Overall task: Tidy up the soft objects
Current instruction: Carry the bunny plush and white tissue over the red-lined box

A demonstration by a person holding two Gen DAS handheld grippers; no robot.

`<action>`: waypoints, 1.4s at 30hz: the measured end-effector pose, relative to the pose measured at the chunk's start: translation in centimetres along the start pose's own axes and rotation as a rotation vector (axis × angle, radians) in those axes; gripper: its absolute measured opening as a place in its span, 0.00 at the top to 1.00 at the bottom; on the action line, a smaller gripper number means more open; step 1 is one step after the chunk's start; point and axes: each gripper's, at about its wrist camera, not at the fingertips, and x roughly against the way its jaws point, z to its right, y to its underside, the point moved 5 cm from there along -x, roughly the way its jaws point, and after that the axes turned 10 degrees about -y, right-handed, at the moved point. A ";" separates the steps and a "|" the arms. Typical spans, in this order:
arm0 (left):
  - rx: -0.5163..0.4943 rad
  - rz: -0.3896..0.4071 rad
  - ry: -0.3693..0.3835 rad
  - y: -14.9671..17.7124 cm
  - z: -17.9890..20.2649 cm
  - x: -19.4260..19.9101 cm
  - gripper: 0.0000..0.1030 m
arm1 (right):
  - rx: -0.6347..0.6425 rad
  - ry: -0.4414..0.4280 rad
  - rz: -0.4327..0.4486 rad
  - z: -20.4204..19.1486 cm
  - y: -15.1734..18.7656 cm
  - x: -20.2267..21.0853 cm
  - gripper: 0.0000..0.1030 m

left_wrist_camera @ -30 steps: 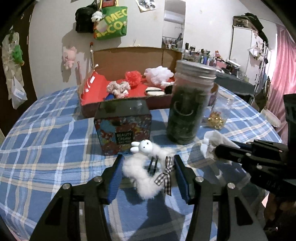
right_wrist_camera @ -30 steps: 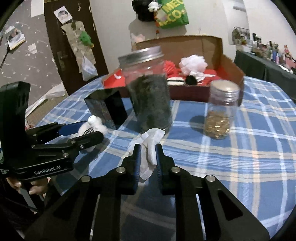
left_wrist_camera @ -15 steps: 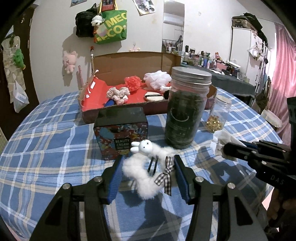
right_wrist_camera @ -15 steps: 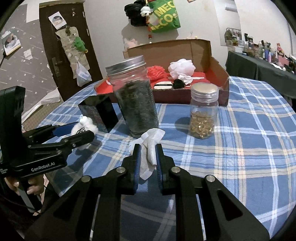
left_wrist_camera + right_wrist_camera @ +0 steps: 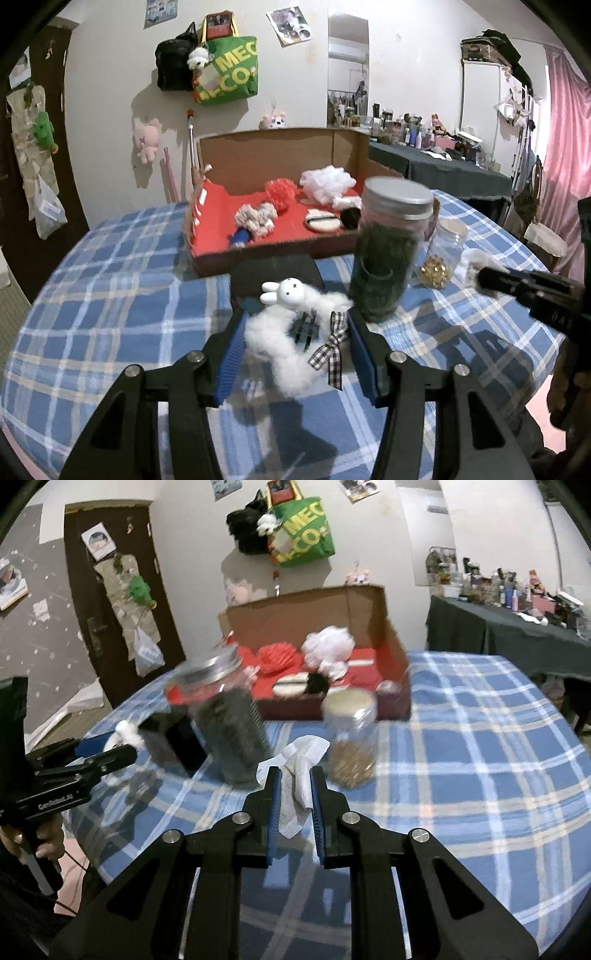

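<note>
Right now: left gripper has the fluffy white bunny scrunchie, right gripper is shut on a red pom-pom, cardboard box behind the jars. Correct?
One error. The right gripper is shut on a white tissue, as the right wrist view shows; the red pom-pom lies in the cardboard box. The left gripper does hold the fluffy white bunny scrunchie, and the box is behind the jars.

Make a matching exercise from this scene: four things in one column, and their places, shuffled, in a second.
Things:
1. white fluffy scrunchie with a rabbit head
2. crumpled white cloth
3. red mesh pouf
4. big glass jar of dark leaves

Places:
A. inside the red-lined cardboard box
B. between the left gripper pads
C. standing on the blue plaid tablecloth
D. pinched in the right gripper

Pairs: 1-B, 2-D, 3-A, 4-C
</note>
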 end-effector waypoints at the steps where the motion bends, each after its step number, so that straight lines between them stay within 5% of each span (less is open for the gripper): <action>1: 0.001 0.007 0.001 -0.4 -0.2 0.0 0.46 | -0.002 0.007 0.012 0.3 -0.5 0.3 0.86; 10: -0.005 0.012 0.021 -3.7 -1.1 -1.5 0.46 | -0.003 0.031 0.059 2.3 -4.5 0.8 0.86; 21: -0.009 -0.076 0.088 -6.0 -1.7 -5.1 0.46 | -0.003 0.001 0.015 3.8 -6.8 -1.3 0.86; 42: -0.165 -0.273 0.176 -10.5 0.5 -13.3 0.46 | -0.019 -0.180 -0.295 6.9 -11.8 -10.5 0.86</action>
